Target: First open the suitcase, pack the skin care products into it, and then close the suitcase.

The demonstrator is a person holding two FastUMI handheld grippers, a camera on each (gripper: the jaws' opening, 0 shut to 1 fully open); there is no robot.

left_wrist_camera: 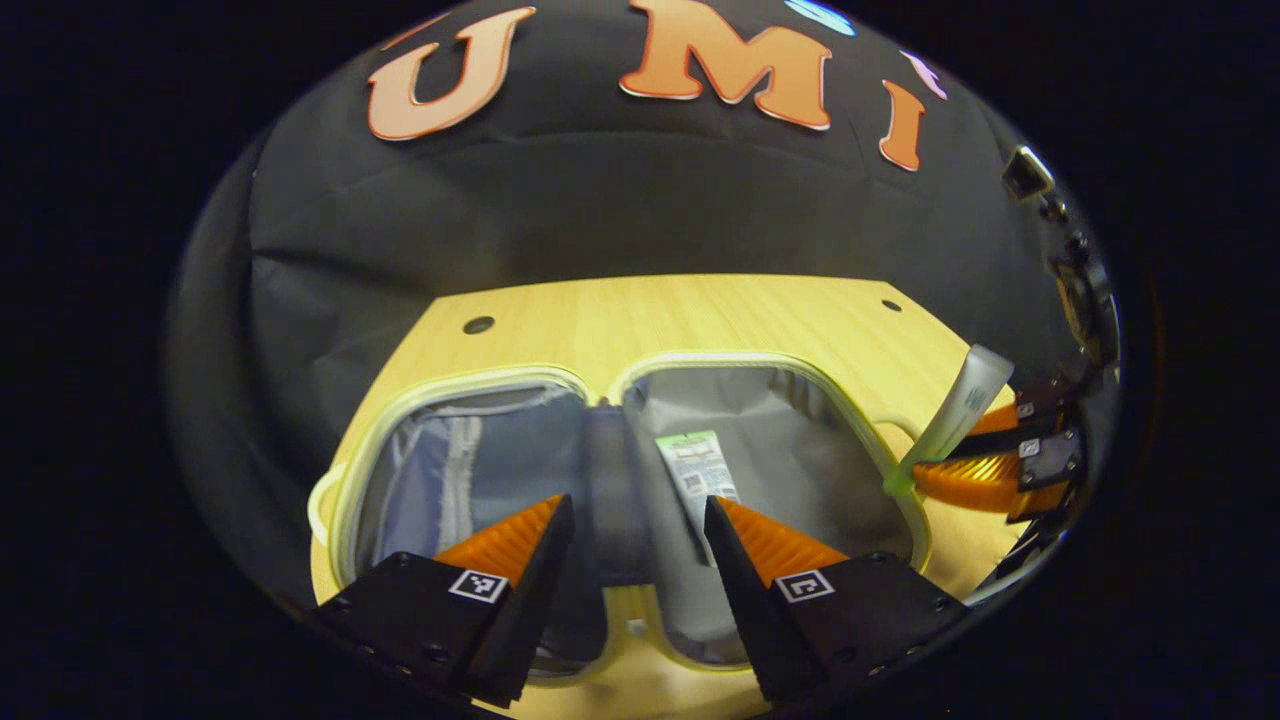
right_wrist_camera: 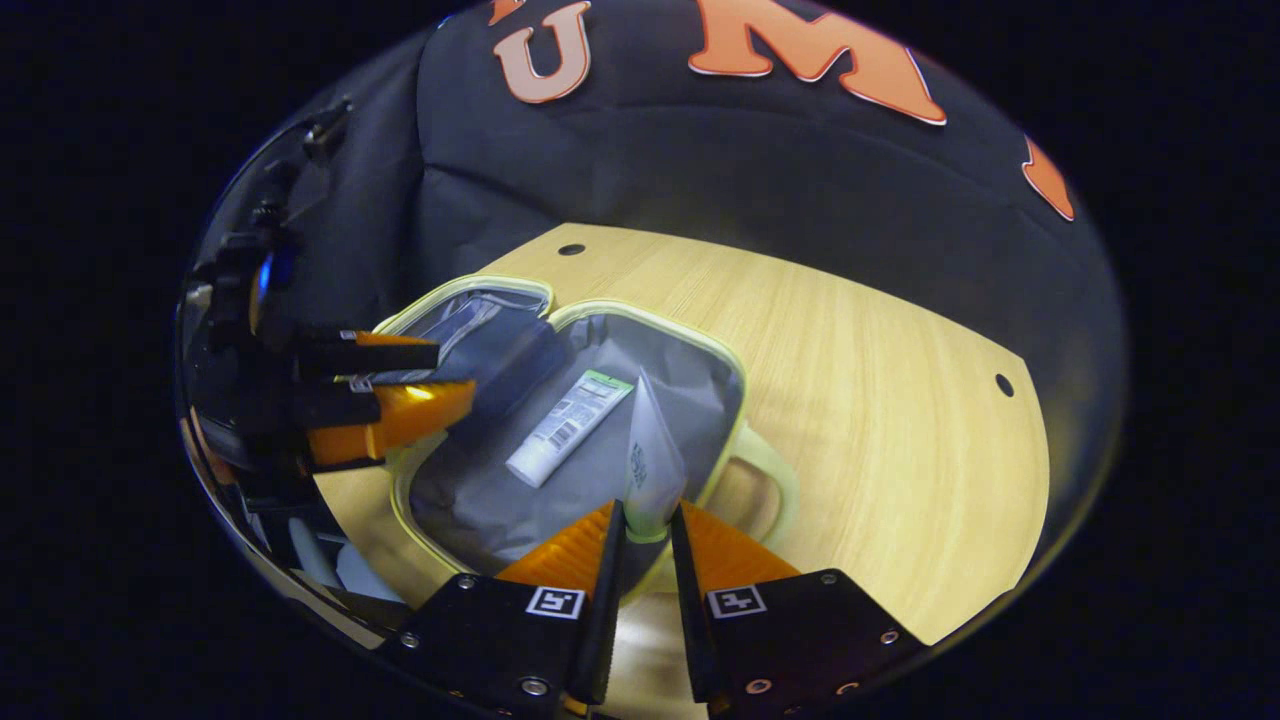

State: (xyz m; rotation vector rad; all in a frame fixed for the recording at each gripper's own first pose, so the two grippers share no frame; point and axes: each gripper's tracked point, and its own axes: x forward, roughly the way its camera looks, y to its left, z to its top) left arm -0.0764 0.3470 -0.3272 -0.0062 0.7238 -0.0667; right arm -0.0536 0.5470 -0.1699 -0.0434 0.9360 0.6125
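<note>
Lying open flat on the wooden bench (left_wrist_camera: pixel 700 310), the suitcase (left_wrist_camera: pixel 860 440) shows two grey-lined halves edged in pale green, joined by a dark hinge strip. In the left gripper view, the left hand-held gripper (left_wrist_camera: pixel 640 525) hangs above the suitcase's hinge with its fingers spread wide and nothing between them. One skin care tube (left_wrist_camera: pixel 700 470), white with a green end and a printed label, lies inside the suitcase's right half, just beside the hinge.

The right hand-held gripper (right_wrist_camera: pixel 645 530) has its fingers drawn in on the green cap end of a second tube (right_wrist_camera: pixel 650 455), a pale translucent one, and holds it tilted up over the near rim of the suitcase's right half, beside the suitcase's side handle (right_wrist_camera: pixel 775 480). From the left gripper view that same tube rises slantwise over the suitcase's right edge. Nothing lies between the held tube and the lining below except the first tube, off to the hinge side.
</note>
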